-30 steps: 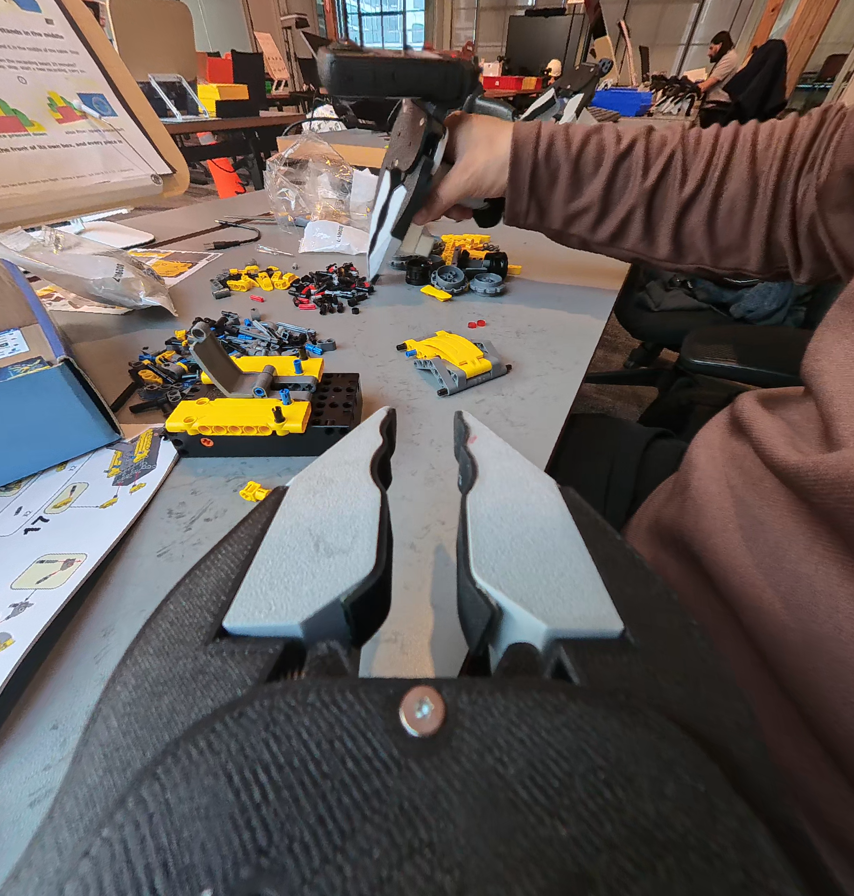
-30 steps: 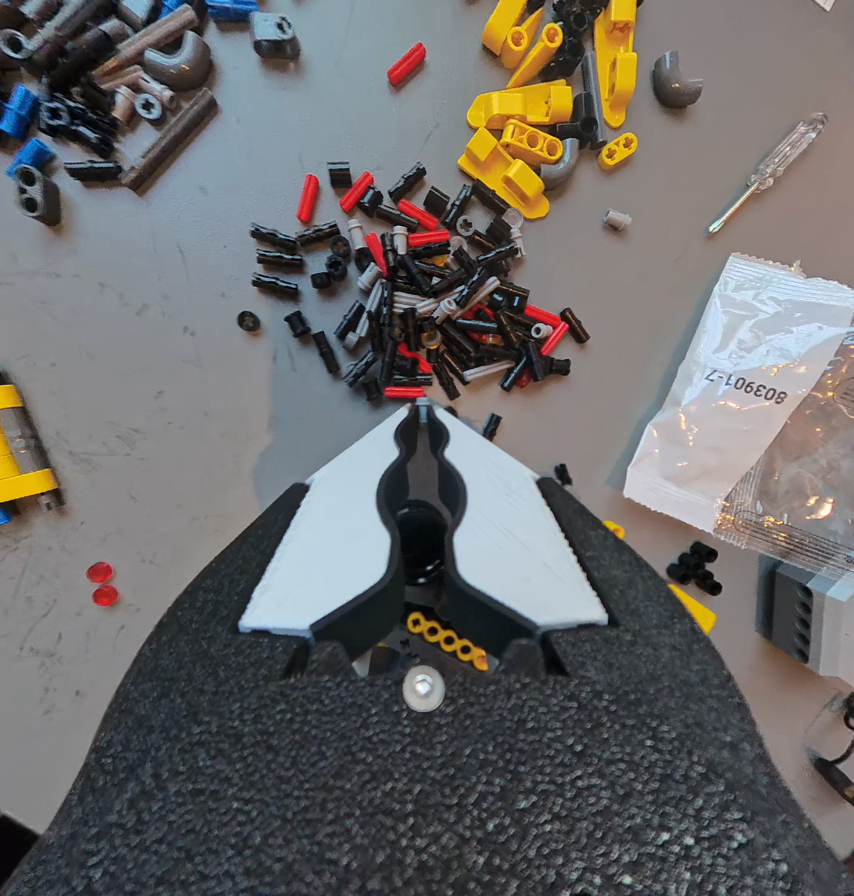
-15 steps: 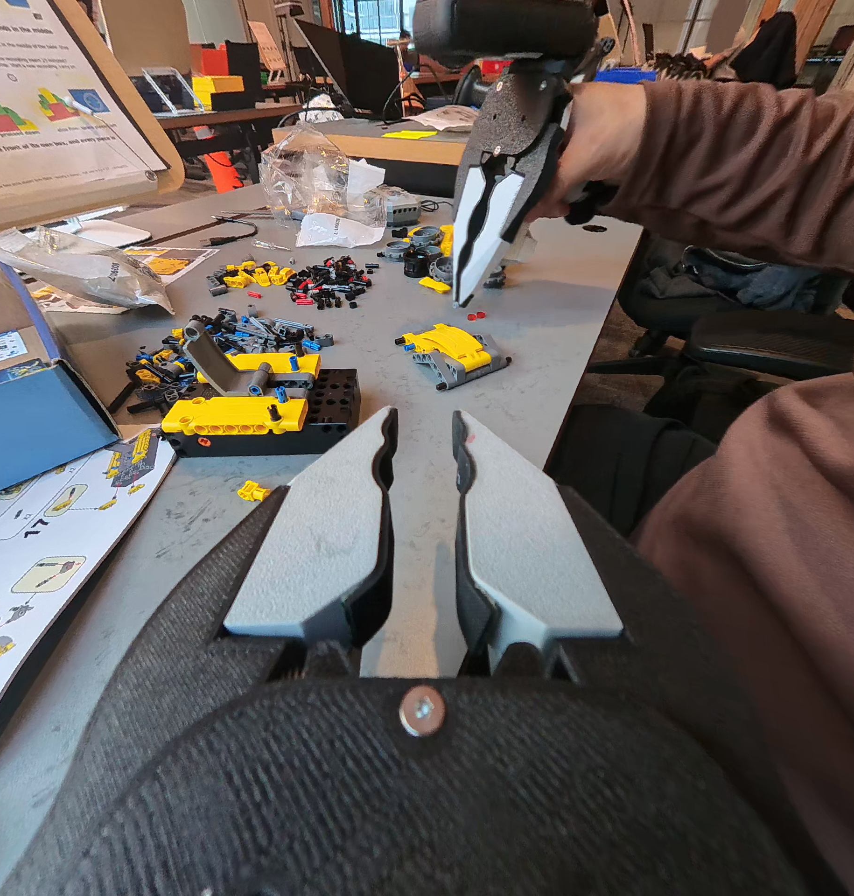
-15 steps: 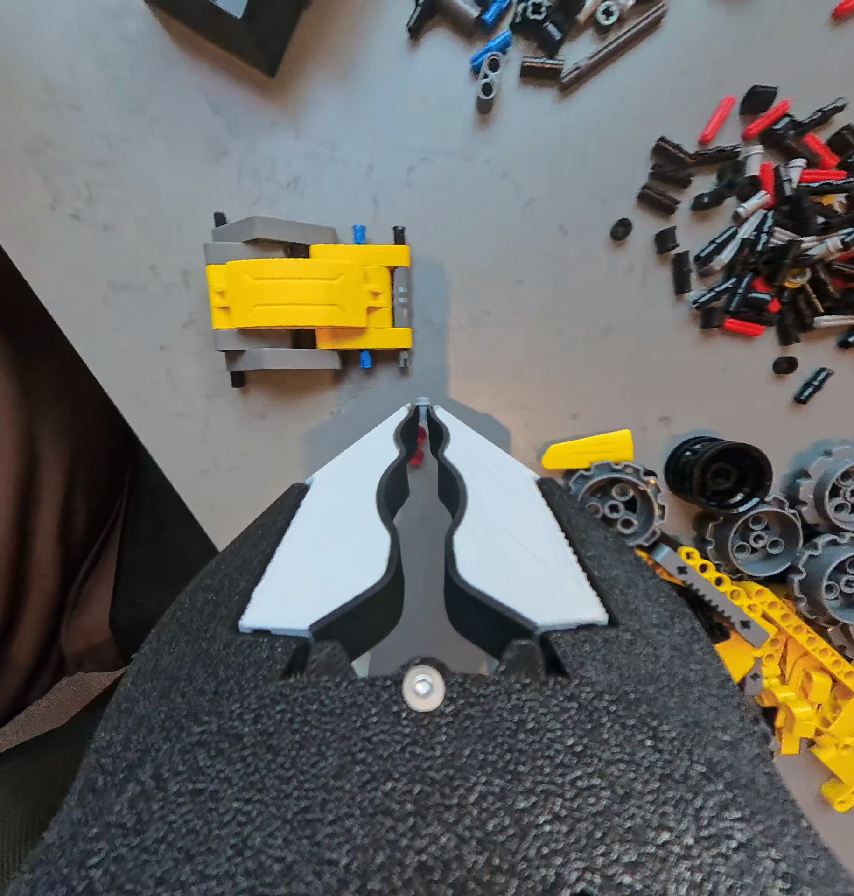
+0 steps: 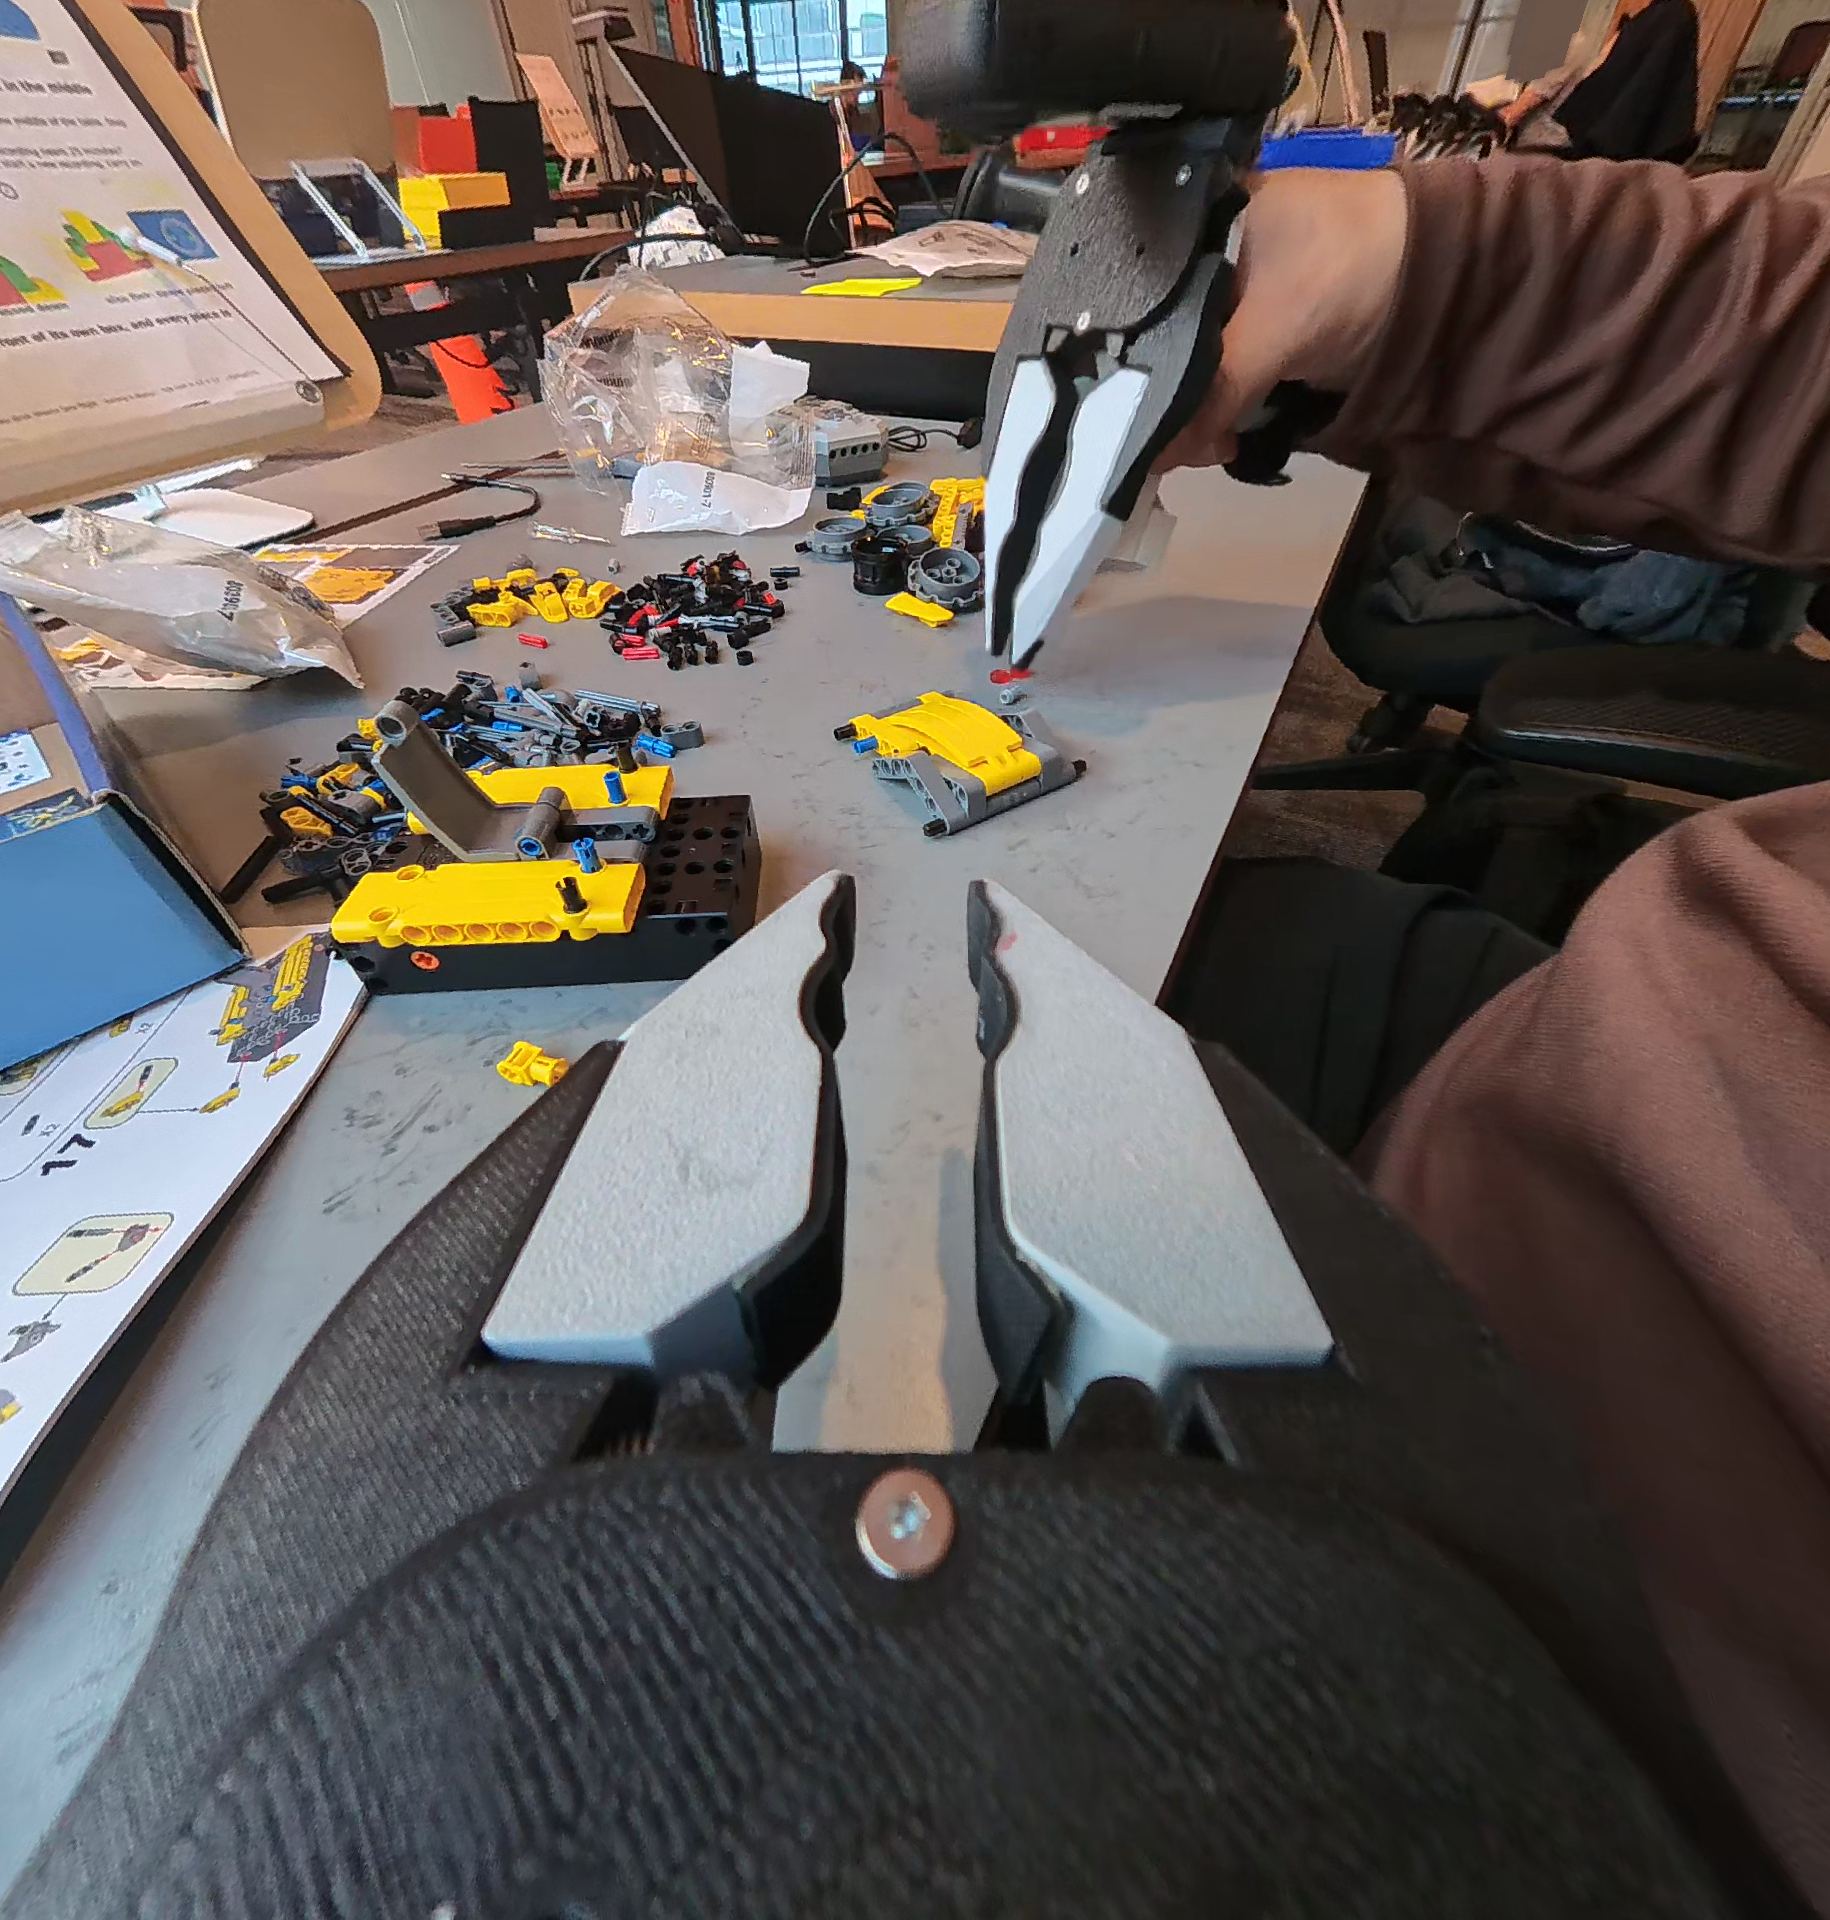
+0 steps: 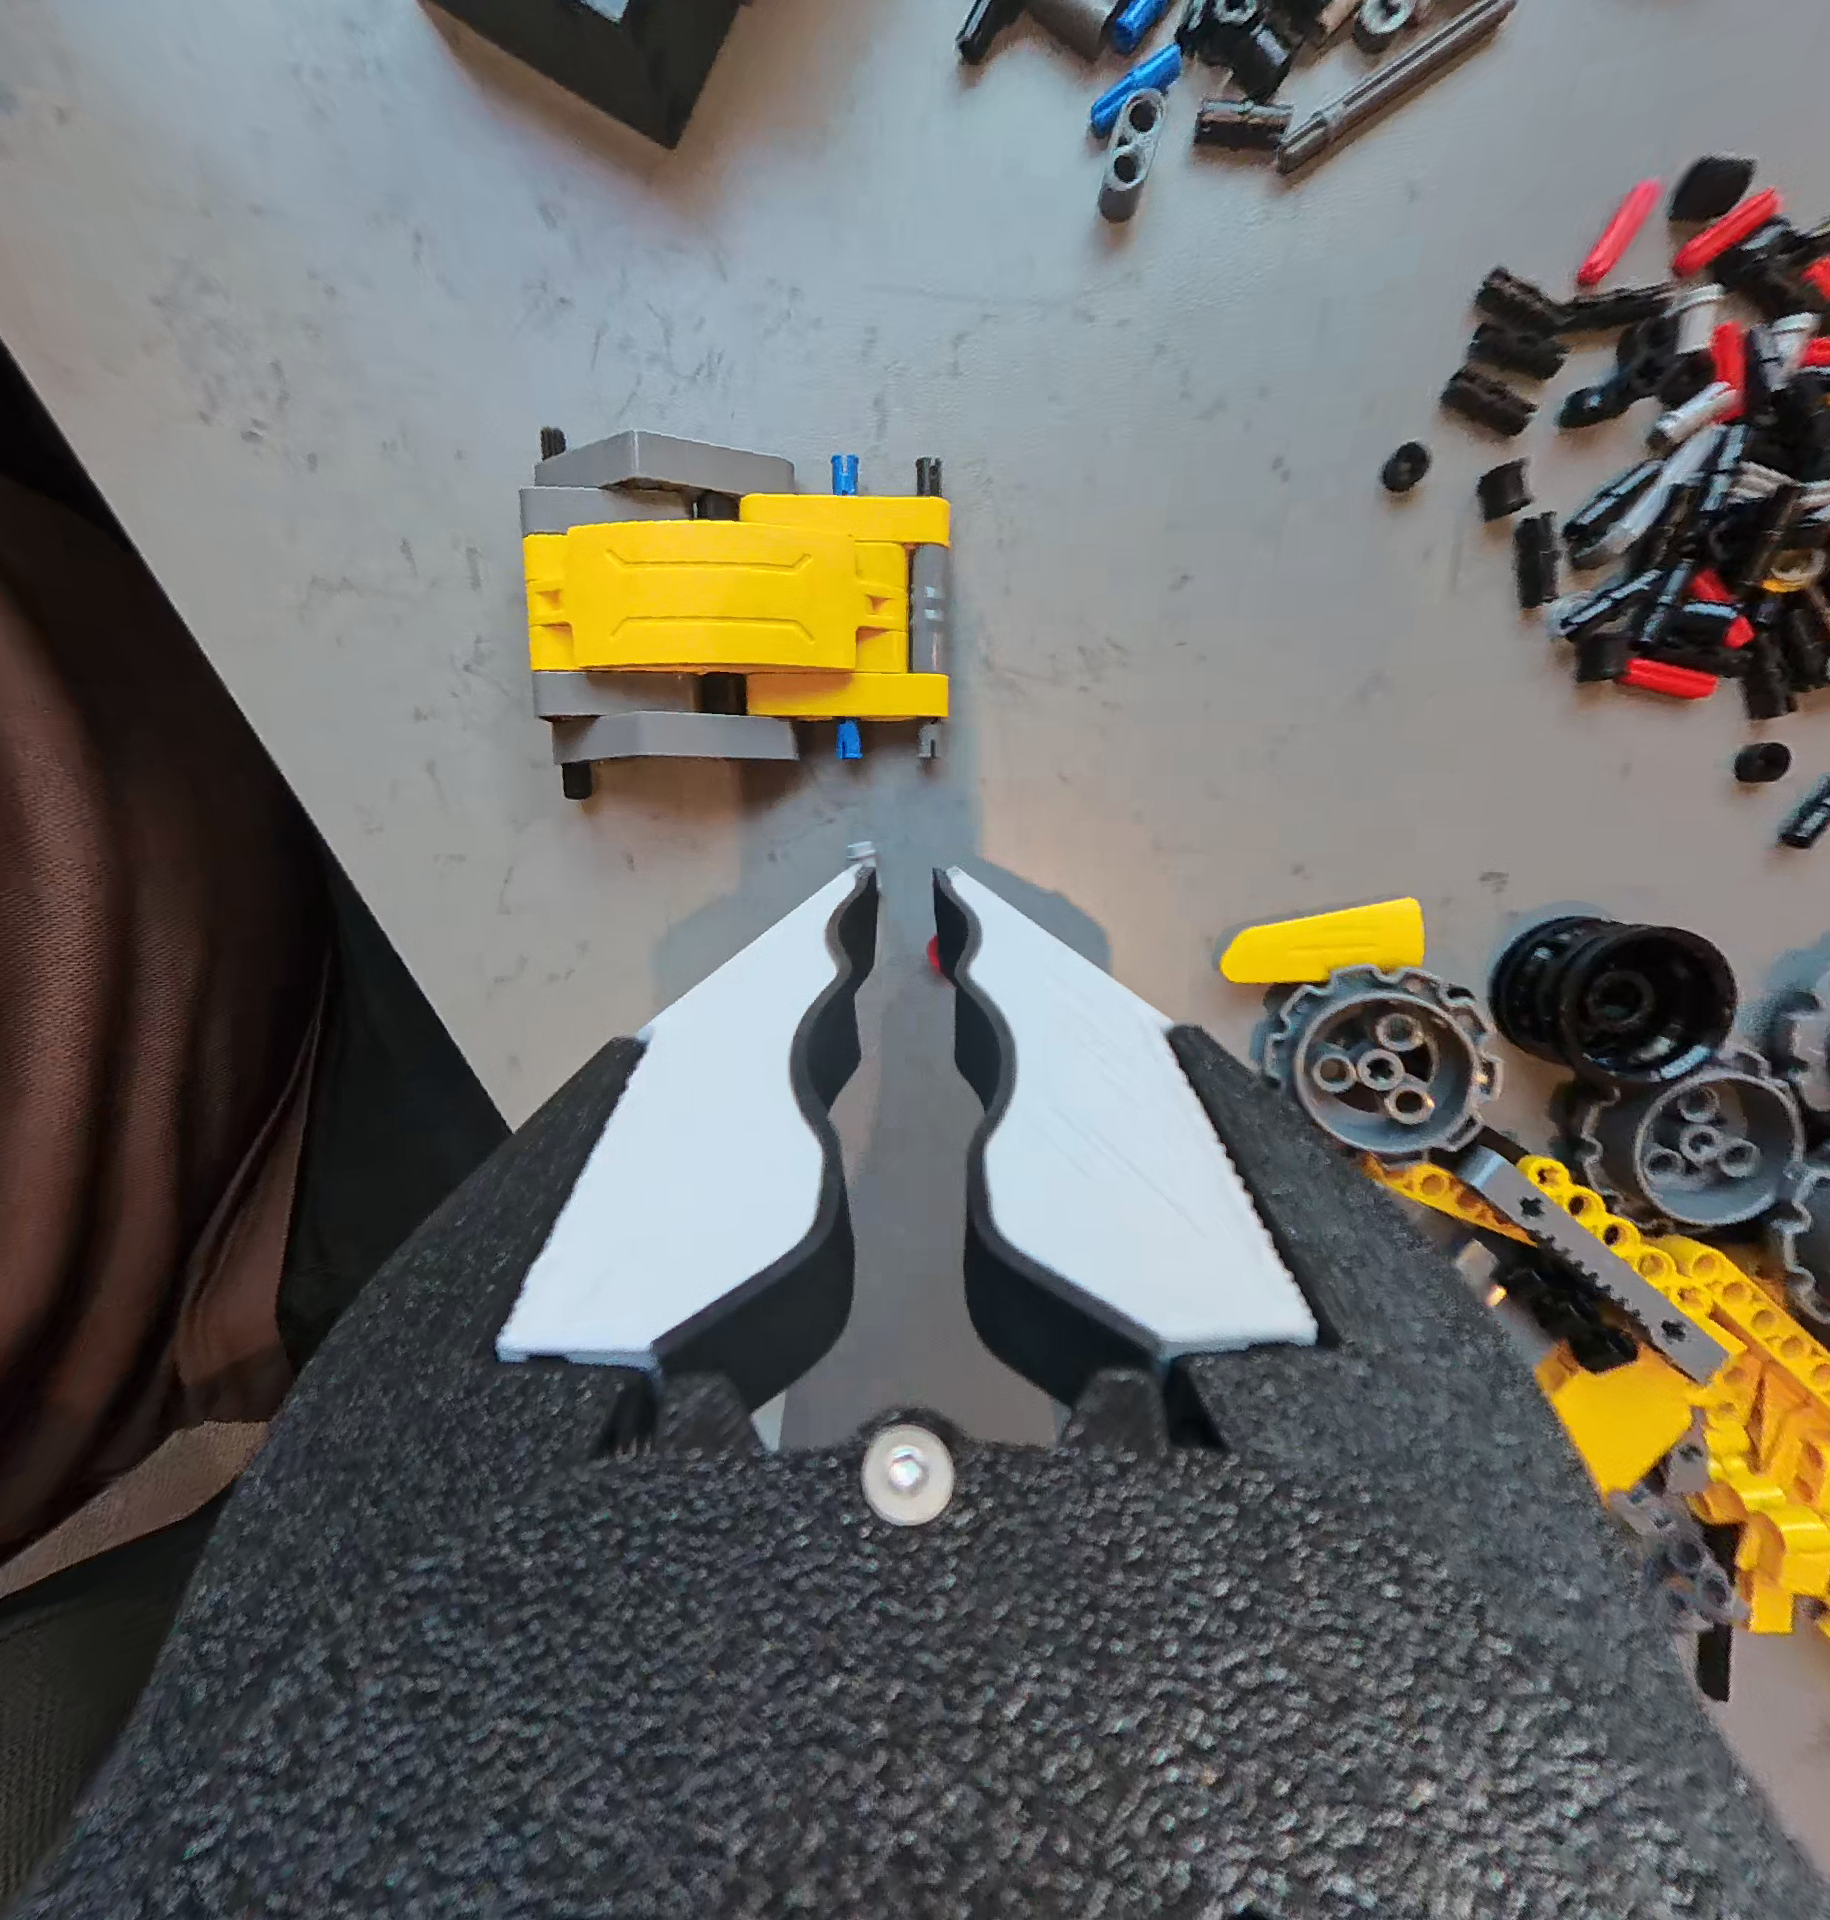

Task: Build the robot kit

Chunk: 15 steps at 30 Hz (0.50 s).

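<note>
My left gripper (image 5: 909, 904) is open and empty, low over the grey table (image 5: 1098, 852) near its front edge. My right gripper (image 6: 903, 883) points down at the table with its jaws a narrow gap apart. It also shows in the left wrist view (image 5: 1015, 644), held by a hand in a brown sleeve. Small red round studs (image 6: 934, 945) lie under its tips and show in the left wrist view (image 5: 1006, 675). A tiny light grey bit (image 6: 861, 850) sits at its left fingertip; I cannot tell if it is held. A yellow and grey assembly (image 6: 734, 597) lies just beyond.
A pile of black and red pins (image 6: 1721, 499), grey wheels (image 6: 1378, 1060) and yellow beams (image 6: 1721, 1403) lie to the right. A larger black and yellow build (image 5: 537, 883), an instruction booklet (image 5: 111, 1122), a blue box (image 5: 59, 914) and plastic bags (image 5: 672, 416) lie left. There is about 20 cm between the tips of the two grippers.
My right gripper has moved from over the pin pile to beside the yellow and grey assembly, come down toward the table, and its jaws have parted slightly. The left gripper has not moved.
</note>
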Tool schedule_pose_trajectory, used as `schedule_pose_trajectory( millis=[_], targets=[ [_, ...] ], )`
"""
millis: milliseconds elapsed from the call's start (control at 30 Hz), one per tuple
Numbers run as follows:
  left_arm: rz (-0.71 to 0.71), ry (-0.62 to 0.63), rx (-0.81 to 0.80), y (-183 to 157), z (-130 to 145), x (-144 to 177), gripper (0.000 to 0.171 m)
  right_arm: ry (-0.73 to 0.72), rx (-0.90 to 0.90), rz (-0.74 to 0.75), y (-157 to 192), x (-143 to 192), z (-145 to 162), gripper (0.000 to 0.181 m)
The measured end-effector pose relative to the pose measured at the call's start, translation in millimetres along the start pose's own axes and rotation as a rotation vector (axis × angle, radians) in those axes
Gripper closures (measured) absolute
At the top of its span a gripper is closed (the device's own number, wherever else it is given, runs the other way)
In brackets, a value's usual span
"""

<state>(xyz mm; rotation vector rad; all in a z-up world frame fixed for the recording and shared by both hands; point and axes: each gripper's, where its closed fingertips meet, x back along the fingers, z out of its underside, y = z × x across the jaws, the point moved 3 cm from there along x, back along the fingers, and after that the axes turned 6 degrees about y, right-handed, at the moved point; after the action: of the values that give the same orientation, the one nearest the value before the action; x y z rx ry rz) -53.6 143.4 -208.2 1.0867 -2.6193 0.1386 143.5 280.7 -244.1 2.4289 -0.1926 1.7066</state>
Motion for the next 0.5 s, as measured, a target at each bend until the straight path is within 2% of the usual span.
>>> schedule_pose_trajectory(
  millis=[100,267,367,500],
  targets=[
    [-0.001,-0.002,-0.002,-0.2,-0.1,0.2,0.153,-0.069,-0.041,0.03,-13.5,15.9,-4.8,0.171],
    [0.005,0.003,0.008,0.5,0.2,-0.3,0.153,-0.149,-0.141,0.204,-68.7,39.1,-12.0,0.172],
    [0.008,0.007,0.012,0.7,0.5,-0.9,0.153,-0.153,-0.177,0.251,-95.7,40.5,-17.2,0.172],
    [0.008,0.012,0.014,0.9,0.8,-1.4,0.153,-0.18,-0.198,0.207,-110.9,27.8,-38.1,0.172]
  ],
)
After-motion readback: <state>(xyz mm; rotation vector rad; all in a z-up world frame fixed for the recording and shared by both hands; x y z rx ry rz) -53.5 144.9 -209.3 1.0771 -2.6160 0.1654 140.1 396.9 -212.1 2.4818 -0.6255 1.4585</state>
